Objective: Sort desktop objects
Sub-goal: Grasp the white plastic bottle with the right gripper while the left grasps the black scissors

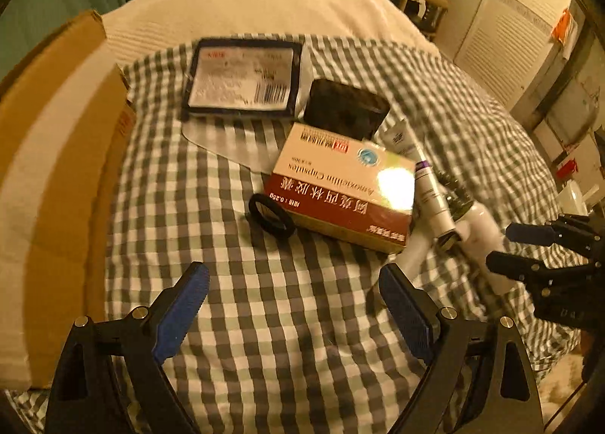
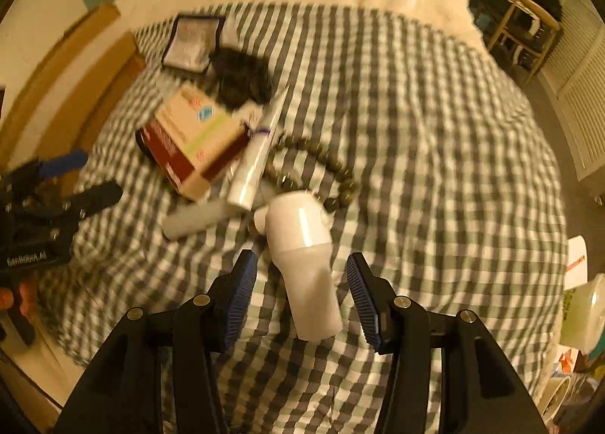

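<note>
On a checked cloth (image 1: 264, 301) lies a pile: a red and cream medicine box (image 1: 340, 184), a black hair tie (image 1: 270, 218), a black-framed packet (image 1: 242, 75), a black pouch (image 1: 346, 107), a white tube (image 1: 435, 199) and a white bottle (image 2: 306, 256). My left gripper (image 1: 293, 305) is open, hovering before the box and hair tie. My right gripper (image 2: 302, 298) is open, its fingers either side of the white bottle, apart from it. A bead bracelet (image 2: 321, 158) lies behind the bottle. A second white tube (image 2: 193, 220) lies left of it.
A cardboard box (image 1: 56, 169) stands at the left of the cloth. A white blanket (image 1: 245, 6) lies beyond. Shelves and cabinet doors (image 1: 510, 48) stand at the right. Containers (image 2: 582, 313) sit on the floor to the right.
</note>
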Available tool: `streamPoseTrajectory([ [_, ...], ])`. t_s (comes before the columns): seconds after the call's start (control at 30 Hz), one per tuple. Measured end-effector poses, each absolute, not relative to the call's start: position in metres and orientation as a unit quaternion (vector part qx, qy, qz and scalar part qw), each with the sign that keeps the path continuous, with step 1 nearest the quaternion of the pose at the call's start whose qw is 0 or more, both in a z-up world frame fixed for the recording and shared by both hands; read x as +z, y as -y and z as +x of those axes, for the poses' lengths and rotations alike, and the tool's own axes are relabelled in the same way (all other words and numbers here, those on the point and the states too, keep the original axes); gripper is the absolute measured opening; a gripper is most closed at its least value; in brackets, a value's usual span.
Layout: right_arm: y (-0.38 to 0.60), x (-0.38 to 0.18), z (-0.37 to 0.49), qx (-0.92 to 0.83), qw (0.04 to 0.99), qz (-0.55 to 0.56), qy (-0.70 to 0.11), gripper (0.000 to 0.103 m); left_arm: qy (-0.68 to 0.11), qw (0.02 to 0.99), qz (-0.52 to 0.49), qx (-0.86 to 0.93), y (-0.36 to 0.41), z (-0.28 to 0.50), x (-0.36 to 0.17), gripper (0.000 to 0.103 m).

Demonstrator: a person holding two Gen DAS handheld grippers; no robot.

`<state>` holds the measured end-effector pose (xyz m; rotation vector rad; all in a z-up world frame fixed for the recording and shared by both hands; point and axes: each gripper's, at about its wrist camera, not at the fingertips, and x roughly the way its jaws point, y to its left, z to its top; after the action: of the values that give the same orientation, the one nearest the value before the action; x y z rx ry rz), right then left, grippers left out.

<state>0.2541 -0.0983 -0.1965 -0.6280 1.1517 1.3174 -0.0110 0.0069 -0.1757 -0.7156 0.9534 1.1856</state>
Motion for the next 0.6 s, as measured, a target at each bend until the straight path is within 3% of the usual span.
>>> streamPoseTrajectory([
  [0.43,0.078,-0.242,0.25,0.561,0.571,-0.281,-0.53,0.049,-0.436,0.659,-0.297,0.537,-0.04,-0.03,-0.208,0.094],
  [0.6,0.079,-0.243,0.246,0.56,0.575,-0.291,-0.521,0.041,-0.431,0.668,-0.282,0.538,-0.044,-0.031,-0.214,0.094],
])
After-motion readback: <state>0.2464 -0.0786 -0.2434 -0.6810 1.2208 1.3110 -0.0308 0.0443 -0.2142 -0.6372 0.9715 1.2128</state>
